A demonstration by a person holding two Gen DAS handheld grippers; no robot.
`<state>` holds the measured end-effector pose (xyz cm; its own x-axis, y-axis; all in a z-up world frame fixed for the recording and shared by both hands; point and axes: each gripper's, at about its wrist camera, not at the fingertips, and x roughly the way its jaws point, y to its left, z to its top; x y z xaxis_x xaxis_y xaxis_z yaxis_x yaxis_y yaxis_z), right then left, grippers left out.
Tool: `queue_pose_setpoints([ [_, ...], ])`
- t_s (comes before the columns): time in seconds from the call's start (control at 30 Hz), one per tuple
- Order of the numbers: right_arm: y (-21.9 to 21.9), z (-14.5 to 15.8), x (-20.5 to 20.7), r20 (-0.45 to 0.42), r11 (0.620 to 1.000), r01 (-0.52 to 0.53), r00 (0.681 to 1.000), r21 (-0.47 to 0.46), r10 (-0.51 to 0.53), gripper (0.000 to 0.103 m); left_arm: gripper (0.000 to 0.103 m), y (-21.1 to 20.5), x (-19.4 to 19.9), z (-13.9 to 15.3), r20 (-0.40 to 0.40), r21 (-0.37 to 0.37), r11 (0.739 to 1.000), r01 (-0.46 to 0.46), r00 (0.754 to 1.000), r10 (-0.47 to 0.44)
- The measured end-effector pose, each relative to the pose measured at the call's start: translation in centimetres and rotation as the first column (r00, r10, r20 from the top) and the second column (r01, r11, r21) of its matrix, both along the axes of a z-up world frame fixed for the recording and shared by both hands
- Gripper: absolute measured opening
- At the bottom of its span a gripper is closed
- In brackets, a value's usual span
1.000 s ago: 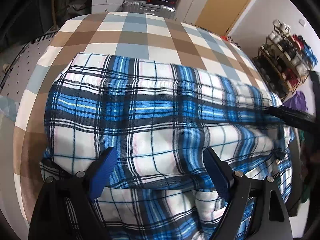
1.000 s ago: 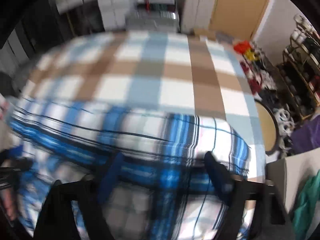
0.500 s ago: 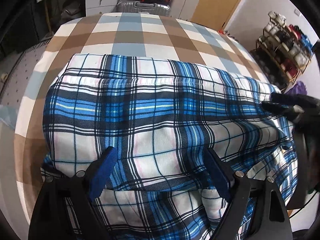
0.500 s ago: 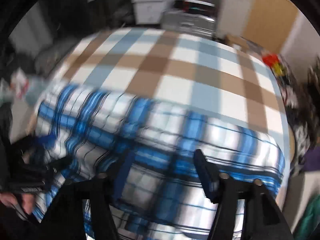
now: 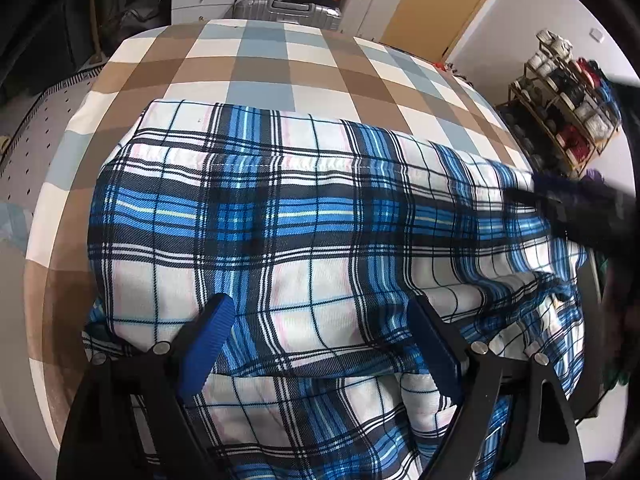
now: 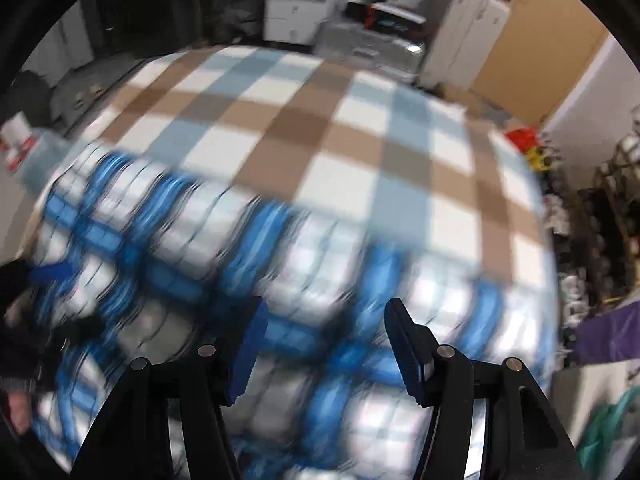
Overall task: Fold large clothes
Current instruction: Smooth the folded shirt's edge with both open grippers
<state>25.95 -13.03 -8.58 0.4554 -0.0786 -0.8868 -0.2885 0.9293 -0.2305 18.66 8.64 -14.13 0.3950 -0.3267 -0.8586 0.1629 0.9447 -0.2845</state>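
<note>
The shirt point(image 5: 280, 232), a blue, white and black plaid garment, lies spread on the checked cloth point(image 5: 256, 52), covering its near half; the far half of the cloth is bare. A folded layer already lies over the shirt, its hem running as a straight stitched line across the far part and its near edge ending in a dark band just ahead of the left gripper point(image 5: 320, 320).

The left gripper stands wide over that near edge, a blue pad on each side, with fabric beneath but nothing pinched. The right gripper point(image 6: 324, 328) is at a middling width, its jaws having just been closing, with only loose plaid below and none caught between the pads.

The step in hand looks like taking hold for the next fold. To do it well, each gripper should come down on an edge rather than the flat middle, catch all layers together, and close fully before lifting. Both should then rise together, so the fold line stays straight and the layer beneath is not dragged askew. The right side of the shirt, near the right gripper, looks rumpled and may want smoothing first.

The left view is sharp: it shows the hem, the layering and the right gripper as a dark blur at the shirt's right edge. The right view is smeared, but shows the shirt's right end and, at its left, the left gripper with part of a hand point(image 6: 16, 404).
</note>
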Motion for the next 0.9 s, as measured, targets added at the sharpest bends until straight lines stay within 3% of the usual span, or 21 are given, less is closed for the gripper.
queue_pose_setpoints([
  [0.1,-3.3,-0.7,2.9,-0.037,0.989,0.106,0.993,-0.107,-0.111,0.062,0.084,-0.4,-0.1,0.0,-0.01,0.034,0.999,0.008,1.0,-0.007],
  [0.23,-10.2,-2.8,3.6,-0.111,0.962,0.24,0.961,-0.134,-0.255,0.065,0.084,-0.9,0.2,-0.2,-0.006,0.076,0.997,0.01,1.0,-0.009],
  [0.27,-11.1,-3.7,3.4,-0.158,0.96,0.247,0.951,-0.129,-0.266,0.065,0.084,-1.2,0.3,-0.3,-0.003,0.094,0.996,0.011,1.0,-0.011],
  [0.3,-12.3,-3.8,2.9,-0.163,0.964,0.261,0.95,-0.046,-0.265,0.068,0.084,-1.4,0.4,-0.3,0.001,0.109,0.994,0.009,1.0,-0.01],
  [0.37,-13.8,-3.4,2.7,-0.177,0.956,0.291,0.943,0.034,-0.28,0.07,0.084,-1.6,0.3,-0.3,0.002,0.129,0.992,0.007,1.0,-0.007],
  [0.47,-13.6,-1.7,2.0,-0.159,0.965,0.261,0.954,0.022,-0.254,0.069,0.084,-1.1,0.0,0.6,0.011,0.124,0.992,-0.001,1.0,-0.001],
  [0.57,-12.4,0.3,0.8,-0.096,0.983,0.177,0.98,0.053,-0.172,0.07,0.085,-0.5,-1.1,3.8,0.202,0.189,0.981,-0.034,0.979,-0.005],
  [0.63,-11.9,-0.2,0.3,-0.115,0.988,0.155,0.981,0.003,-0.153,0.07,0.085,-0.1,-0.8,5.1,0.249,0.215,0.975,-0.052,0.968,-0.004],
  [0.7,-12.1,-2.2,0.4,-0.16,0.988,0.153,0.975,-0.022,-0.155,0.07,0.085,0.9,1.1,4.2,0.152,0.138,0.989,-0.05,0.988,0.029],
  [0.73,-12.4,-2.2,0.2,-0.129,0.987,0.159,0.979,0.011,-0.157,0.076,0.085,1.2,1.9,3.3,0.106,0.122,0.991,-0.055,0.993,0.042],
  [0.77,-12.6,-2.3,0.2,-0.129,0.986,0.163,0.979,0.016,-0.16,0.078,0.085,1.3,2.8,2.2,0.069,0.152,0.986,-0.062,0.996,0.052],
  [0.87,-13.5,-2.7,0.8,-0.128,0.983,0.161,0.981,0.084,-0.149,0.088,0.086,-0.5,4.8,-1.1,-0.059,0.308,0.95,0.051,0.998,-0.034],
  [0.9,-13.8,-2.9,1.1,-0.133,0.982,0.157,0.981,0.108,-0.143,0.091,0.086,-0.8,5.1,-1.0,-0.047,0.322,0.945,0.061,0.998,-0.048],
])
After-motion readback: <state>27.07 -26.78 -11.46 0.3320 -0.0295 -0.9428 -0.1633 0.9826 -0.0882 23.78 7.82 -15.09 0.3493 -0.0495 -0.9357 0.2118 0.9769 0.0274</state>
